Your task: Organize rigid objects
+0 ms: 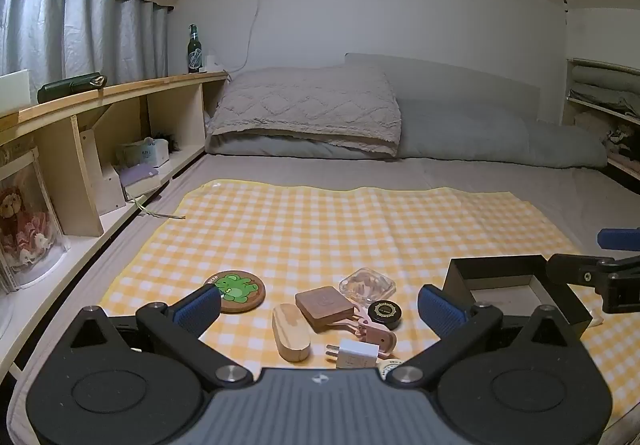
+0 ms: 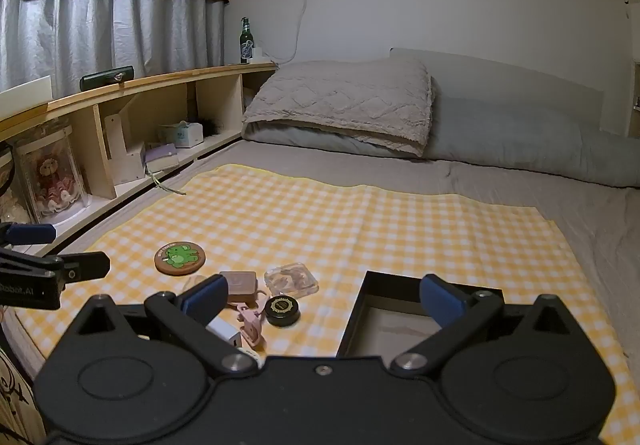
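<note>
Small rigid objects lie clustered on a yellow checked cloth: a round coaster with a green frog, a wooden oval block, a brown square case, a clear plastic box, a black round tin, a pink clip and a white plug. A black open box stands to their right. My left gripper is open and empty above the cluster. My right gripper is open and empty, between the tin and the box.
The cloth lies on a bed with a folded blanket and pillow at the far end. A wooden shelf unit runs along the left, with a green bottle on top. The right gripper's fingers show at the right edge of the left wrist view.
</note>
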{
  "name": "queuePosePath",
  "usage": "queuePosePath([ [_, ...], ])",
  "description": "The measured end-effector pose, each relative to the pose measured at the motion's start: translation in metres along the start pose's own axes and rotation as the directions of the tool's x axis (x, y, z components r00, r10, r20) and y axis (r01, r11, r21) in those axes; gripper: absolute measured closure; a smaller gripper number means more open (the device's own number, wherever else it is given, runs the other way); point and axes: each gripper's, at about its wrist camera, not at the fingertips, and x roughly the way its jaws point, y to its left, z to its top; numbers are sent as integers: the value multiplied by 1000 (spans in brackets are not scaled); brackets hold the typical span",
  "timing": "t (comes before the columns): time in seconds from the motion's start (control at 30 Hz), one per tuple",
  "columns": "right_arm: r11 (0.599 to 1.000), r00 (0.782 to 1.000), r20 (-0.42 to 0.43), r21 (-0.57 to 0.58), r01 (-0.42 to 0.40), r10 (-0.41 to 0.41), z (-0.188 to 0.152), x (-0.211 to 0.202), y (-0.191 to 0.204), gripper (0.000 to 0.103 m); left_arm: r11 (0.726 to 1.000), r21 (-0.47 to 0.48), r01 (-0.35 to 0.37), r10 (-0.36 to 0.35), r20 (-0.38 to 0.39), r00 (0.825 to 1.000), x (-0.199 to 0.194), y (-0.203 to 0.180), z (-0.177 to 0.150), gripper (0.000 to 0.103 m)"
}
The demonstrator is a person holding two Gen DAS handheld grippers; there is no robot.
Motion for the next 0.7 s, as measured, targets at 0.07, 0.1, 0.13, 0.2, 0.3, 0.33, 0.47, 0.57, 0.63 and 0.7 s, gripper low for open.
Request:
queuePosePath([
  [0.07, 1000, 1000, -1, 4, -1, 1, 0, 0, 0, 0, 1000, 0, 1, -1, 0, 1000, 0, 0, 0, 0],
  [0.1, 1000, 1000, -1, 6, -2, 2, 0, 0, 0, 0, 1000, 0, 1, -1, 0, 1000, 0, -1, 0, 0],
  [0.13, 1000, 1000, -1, 6, -2, 2, 0, 0, 0, 0, 1000, 0, 2, -2, 0, 1000, 0, -1, 0, 0],
  [0.2, 1000, 1000, -2, 5, -3, 3, 0, 0, 0, 0, 1000, 1, 2, -2, 0, 1000, 0, -2, 0, 0],
  [0.3, 1000, 1000, -2, 3, -3, 3, 1, 0, 1, 0, 1000, -5, 2, -2, 2, 1000, 0, 0, 0, 0],
  [0.33, 1000, 1000, -1, 8, -3, 3, 1, 0, -1, 0, 1000, -4, 2, -2, 2, 1000, 0, 0, 0, 0],
  [0.47, 1000, 1000, -2, 7, -4, 4, 1, 0, -1, 0, 1000, -5, 2, -2, 0, 1000, 0, 0, 0, 0],
  [0.57, 1000, 1000, -1, 8, -5, 5, 2, 0, -2, 0, 1000, -6, 3, -3, 2, 1000, 0, 0, 0, 0],
  [0.63, 1000, 1000, -2, 6, -8, 8, 2, 0, -2, 0, 1000, -5, 3, -3, 2, 1000, 0, 0, 0, 0],
  [0.7, 1000, 1000, -4, 4, -10, 10, 1, 1, -2, 0, 1000, -6, 3, -3, 2, 1000, 0, 0, 0, 0],
])
